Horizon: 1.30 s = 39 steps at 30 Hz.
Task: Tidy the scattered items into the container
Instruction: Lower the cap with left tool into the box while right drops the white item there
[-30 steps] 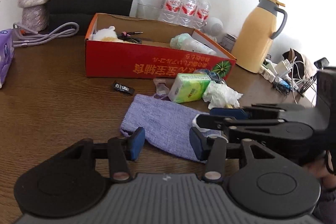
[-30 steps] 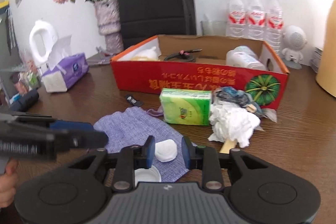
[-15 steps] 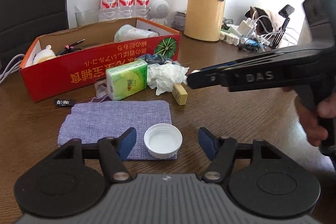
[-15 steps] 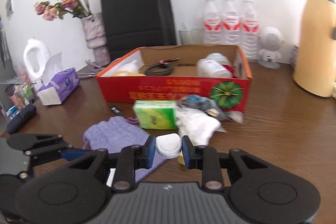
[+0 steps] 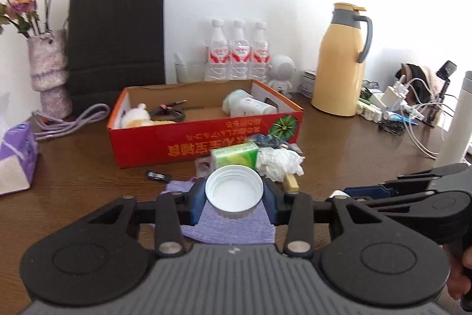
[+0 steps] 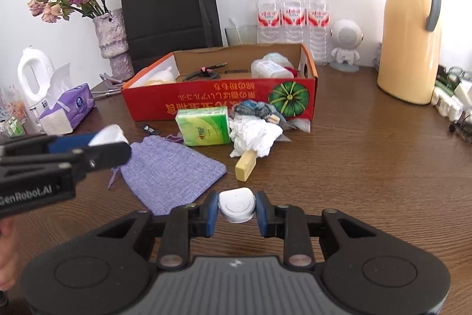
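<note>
The left gripper [image 5: 234,200] squeezes a white lid [image 5: 234,191], and the right gripper [image 6: 237,210] squeezes a small white cap [image 6: 237,204], both up off the table. Next, I think, both go over the red box [image 6: 224,96] and let go

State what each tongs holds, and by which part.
Left tongs pinch a white screw lid across its rim, open side facing the camera. Right tongs pinch a small white cap by its sides.
</note>
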Tool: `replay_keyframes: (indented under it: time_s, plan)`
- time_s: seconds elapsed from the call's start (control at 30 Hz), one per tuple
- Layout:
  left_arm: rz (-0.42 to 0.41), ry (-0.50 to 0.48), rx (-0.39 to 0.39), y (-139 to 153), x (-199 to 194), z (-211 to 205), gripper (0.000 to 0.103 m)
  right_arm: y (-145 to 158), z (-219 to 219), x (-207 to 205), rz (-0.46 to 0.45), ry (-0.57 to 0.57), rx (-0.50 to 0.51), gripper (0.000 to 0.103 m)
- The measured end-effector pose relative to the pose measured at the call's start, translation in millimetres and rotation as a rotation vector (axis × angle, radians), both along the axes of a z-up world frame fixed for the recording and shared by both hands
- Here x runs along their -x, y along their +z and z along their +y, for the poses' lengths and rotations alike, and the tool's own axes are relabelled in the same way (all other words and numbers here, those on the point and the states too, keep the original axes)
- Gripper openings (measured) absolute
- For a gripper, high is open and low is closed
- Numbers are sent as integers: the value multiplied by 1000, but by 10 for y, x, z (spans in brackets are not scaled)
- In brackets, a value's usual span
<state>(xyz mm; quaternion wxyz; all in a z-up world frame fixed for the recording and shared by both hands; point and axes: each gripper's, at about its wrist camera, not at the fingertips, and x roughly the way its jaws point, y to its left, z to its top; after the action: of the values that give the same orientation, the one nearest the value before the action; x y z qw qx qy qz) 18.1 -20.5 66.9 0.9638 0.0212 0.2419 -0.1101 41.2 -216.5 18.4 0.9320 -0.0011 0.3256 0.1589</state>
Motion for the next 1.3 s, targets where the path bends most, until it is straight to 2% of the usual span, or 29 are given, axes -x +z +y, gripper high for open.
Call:
replay_keyframes:
  time_s: [0.1, 0.3, 0.37, 0.5, 0.57, 0.67, 0.8, 0.93, 1.03, 1.1, 1.2, 1.3]
  plan:
    - [-37, 69, -39, -31, 214, -17, 41, 57, 33, 159, -45, 16, -32, 26]
    - [-78, 134, 32, -65, 672, 99, 41, 74, 129, 456, -73, -40, 7, 26]
    - [-75, 153, 40, -83, 764, 128, 41, 77, 128, 630, -114, -24, -10, 26]
    - [-65, 146, 28, -134, 865, 61, 41, 50, 124, 879, -220, -12, -9, 26]
    - [-69, 133, 28, -128, 861, 27, 41, 29, 124, 862, -227, -16, 5, 26]
    - [-73, 128, 33, -90, 760, 25, 41, 55, 53, 753, -222, -12, -57, 26]
    - [-86, 106, 43, 62, 407, 75, 41, 217, 5, 416, -199, -9, -108, 26]
    - [-135, 111, -2, 192, -18, 93, 41, 469, 13, -31, -262, -31, -100, 26]
    - [-133, 115, 31, 270, -372, 154, 41, 647, -9, -398, -300, -42, -93, 26]
    - [-138, 103, 53, 374, -703, 193, 41, 761, -57, -691, -295, -51, -85, 26]
    - [-64, 43, 85, 558, -1344, 221, 41, 950, -210, -1233, -245, -51, -130, 26]
    - [21, 28, 128, 695, -2022, 284, 41, 1109, -288, -1849, -170, -41, -146, 26]
